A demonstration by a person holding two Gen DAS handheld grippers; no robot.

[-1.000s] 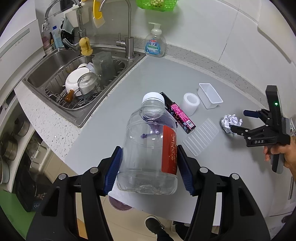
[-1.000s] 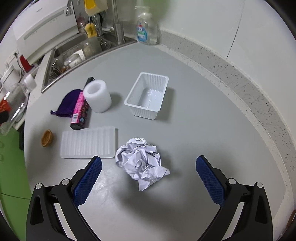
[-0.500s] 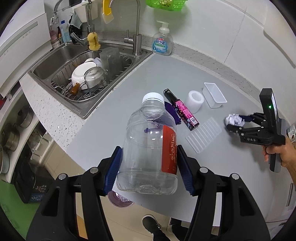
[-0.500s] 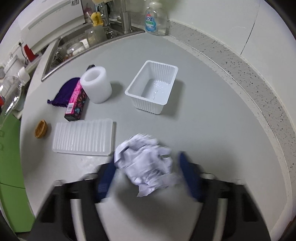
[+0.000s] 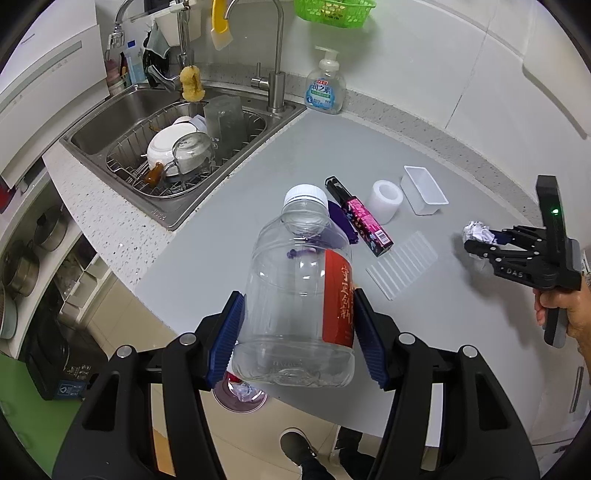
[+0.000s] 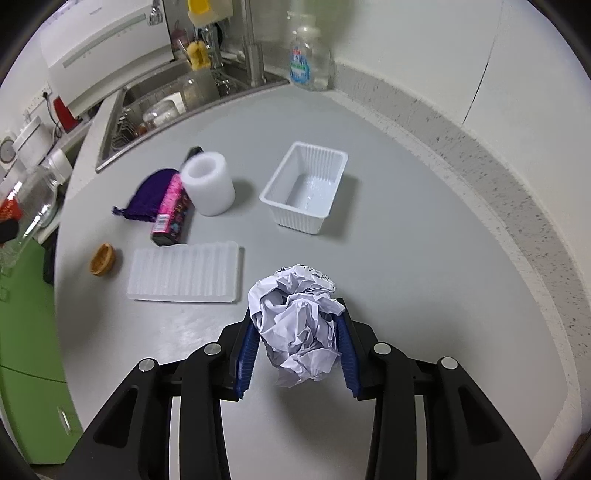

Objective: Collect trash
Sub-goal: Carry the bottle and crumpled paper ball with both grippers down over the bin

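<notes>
The left claw (image 5: 295, 339) grips a clear plastic bottle (image 5: 299, 291) at its base, held out past the tabletop (image 6: 406, 206) edge; the bottle hides part of a purple pouch (image 6: 151, 195). The right claw (image 6: 295, 350) is closing on a crumpled paper ball (image 6: 299, 328), its blue pads (image 6: 245, 354) against both sides. Whether the paper has left the tabletop is hard to tell. A bin (image 5: 240, 397) shows only partly under the bottle.

Grey bench (image 5: 258, 177) with speckled stone edging, steel sink (image 5: 110, 122) set in its far left corner; white wall panels (image 5: 424, 74) behind sink, green basket (image 5: 332, 14) hung above the tap (image 5: 275, 66), green cabinet fronts (image 6: 29, 332) below bench.
</notes>
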